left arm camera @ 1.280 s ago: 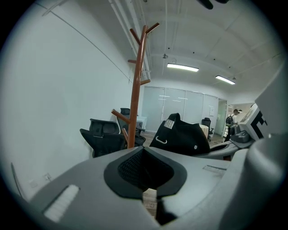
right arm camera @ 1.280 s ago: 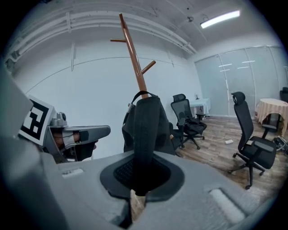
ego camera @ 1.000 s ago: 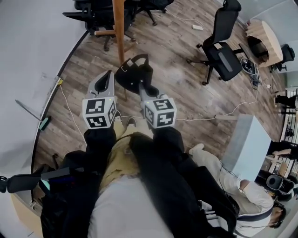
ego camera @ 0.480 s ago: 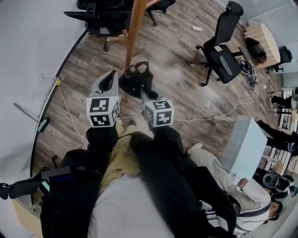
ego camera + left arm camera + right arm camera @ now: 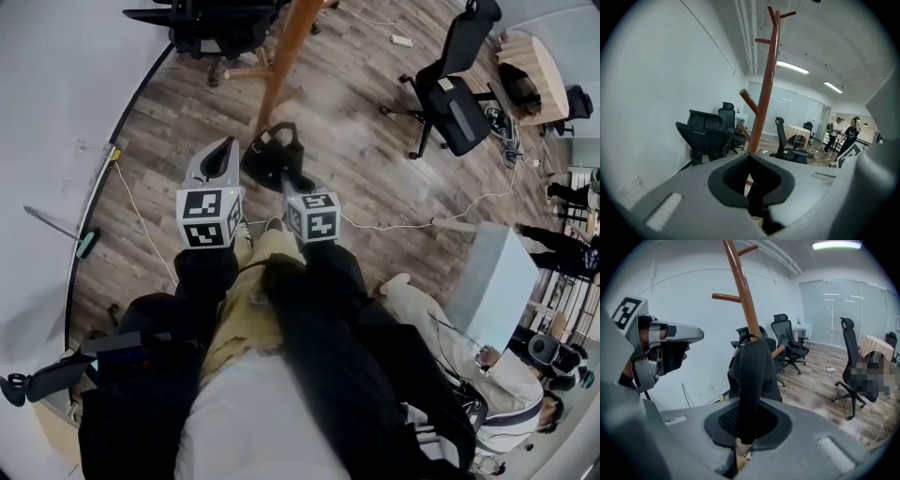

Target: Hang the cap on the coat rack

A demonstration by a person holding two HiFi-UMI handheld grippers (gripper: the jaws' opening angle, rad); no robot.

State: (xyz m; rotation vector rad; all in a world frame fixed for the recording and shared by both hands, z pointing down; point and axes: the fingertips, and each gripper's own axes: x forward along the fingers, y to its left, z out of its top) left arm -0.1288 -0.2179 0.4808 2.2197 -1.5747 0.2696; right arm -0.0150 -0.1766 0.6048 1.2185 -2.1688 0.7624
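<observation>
Wooden coat rack stands on the plank floor at the far side, close to the left wall. Black cap hangs on the near side of its pole, on no peg, clenched at one edge by the right gripper. Left gripper, just left of the cap: jaws together, grasping nothing.

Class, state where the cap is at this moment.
The cap is pinched in the right hand-held gripper, centre of the head view, close in front of the coat rack.
</observation>
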